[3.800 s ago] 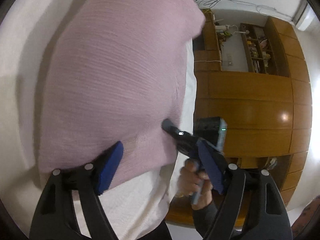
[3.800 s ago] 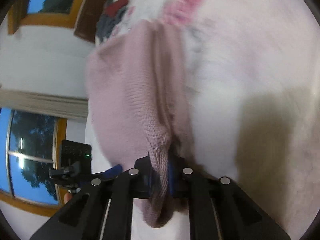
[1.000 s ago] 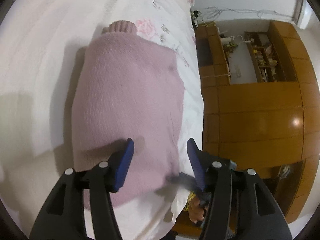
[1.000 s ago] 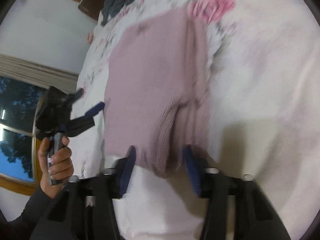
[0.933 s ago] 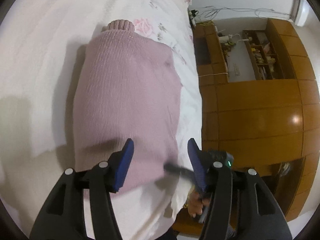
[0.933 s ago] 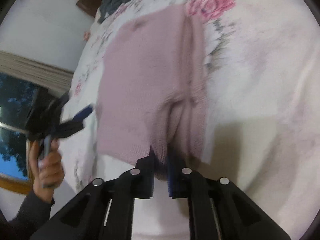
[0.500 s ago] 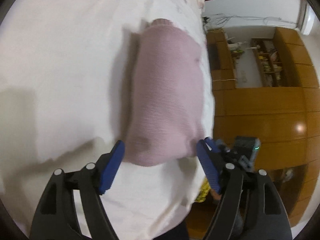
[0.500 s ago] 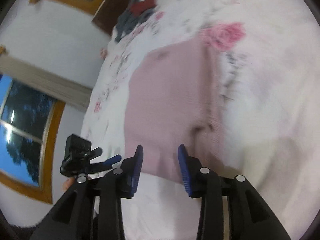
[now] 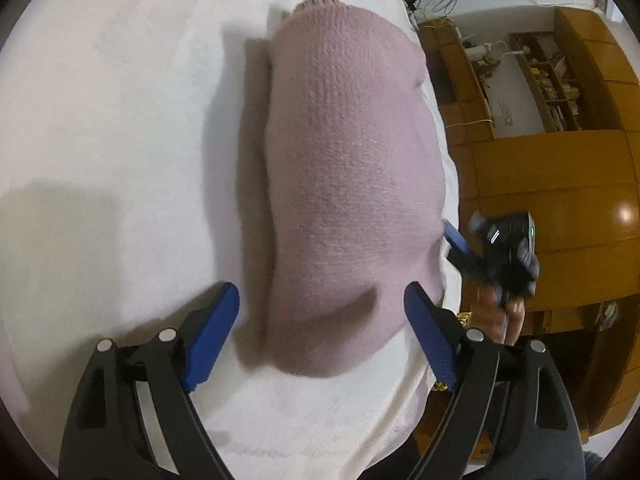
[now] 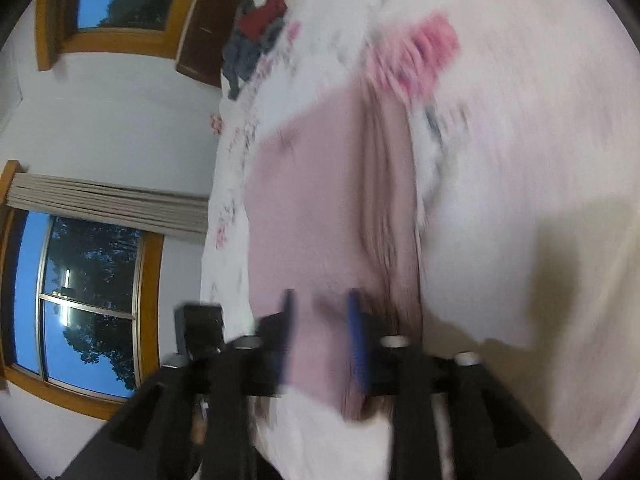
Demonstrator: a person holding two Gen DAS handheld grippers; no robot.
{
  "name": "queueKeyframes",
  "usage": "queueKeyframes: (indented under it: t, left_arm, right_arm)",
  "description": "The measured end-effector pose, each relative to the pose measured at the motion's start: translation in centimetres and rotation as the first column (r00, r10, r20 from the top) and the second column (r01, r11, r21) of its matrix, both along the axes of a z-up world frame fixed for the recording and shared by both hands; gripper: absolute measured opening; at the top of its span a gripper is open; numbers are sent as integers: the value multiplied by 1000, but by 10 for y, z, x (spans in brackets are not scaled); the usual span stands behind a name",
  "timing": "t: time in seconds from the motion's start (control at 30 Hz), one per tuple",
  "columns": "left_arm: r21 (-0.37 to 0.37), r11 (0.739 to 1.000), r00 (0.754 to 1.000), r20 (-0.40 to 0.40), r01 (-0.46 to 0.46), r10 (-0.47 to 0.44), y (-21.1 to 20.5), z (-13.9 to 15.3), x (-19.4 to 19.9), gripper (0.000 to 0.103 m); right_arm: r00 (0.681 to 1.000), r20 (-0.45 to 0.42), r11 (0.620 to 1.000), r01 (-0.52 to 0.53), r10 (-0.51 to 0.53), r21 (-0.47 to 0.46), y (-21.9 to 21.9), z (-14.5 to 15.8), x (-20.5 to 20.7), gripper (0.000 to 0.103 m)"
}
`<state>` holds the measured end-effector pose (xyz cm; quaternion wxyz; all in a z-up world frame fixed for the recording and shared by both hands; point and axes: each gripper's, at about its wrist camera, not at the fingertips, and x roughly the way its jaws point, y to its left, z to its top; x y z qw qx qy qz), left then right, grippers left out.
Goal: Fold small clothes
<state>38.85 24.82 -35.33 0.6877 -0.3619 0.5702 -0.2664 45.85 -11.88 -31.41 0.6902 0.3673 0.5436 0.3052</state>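
Observation:
A folded pink knit sweater (image 9: 352, 184) lies on the white bedsheet (image 9: 120, 120). My left gripper (image 9: 320, 336) is open, its blue pads astride the sweater's near end without gripping it. In the left wrist view the right gripper (image 9: 460, 240), held by a hand (image 9: 500, 316), sits at the sweater's right edge. The right wrist view is blurred by motion: the right gripper (image 10: 320, 340) is open over the near edge of the sweater (image 10: 320, 208), with a lengthwise fold ridge to the right.
The bed's edge runs along the sweater's right side, with wooden cabinets (image 9: 552, 184) and shelves beyond. A heap of dark and red clothes (image 10: 256, 36) lies at the bed's far end. Windows (image 10: 88, 300) and a curtain line the wall. A pink flower print (image 10: 420, 56) marks the sheet.
The right gripper let go of the sweater's edge and opened. The left gripper opened wider and drew back toward the sweater's near end. The sweater now lies flat on the bed.

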Motion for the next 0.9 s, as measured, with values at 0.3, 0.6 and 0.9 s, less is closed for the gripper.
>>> queueKeyframes:
  t: [0.3, 0.6, 0.9]
  left_arm:
    - [-36, 999, 1000, 3, 0, 0, -6, -11, 2, 86]
    - [-81, 996, 999, -2, 45, -46, -20, -13, 6, 86]
    - [-140, 989, 998, -11, 53, -55, -32, -22, 16, 86]
  right_arm:
    - [999, -35, 999, 36, -37, -22, -10, 4, 72, 77]
    - [993, -117, 998, -36, 31, -46, -4, -29, 73, 78]
    - [988, -117, 994, -107, 104, -17, 31, -48, 102, 80]
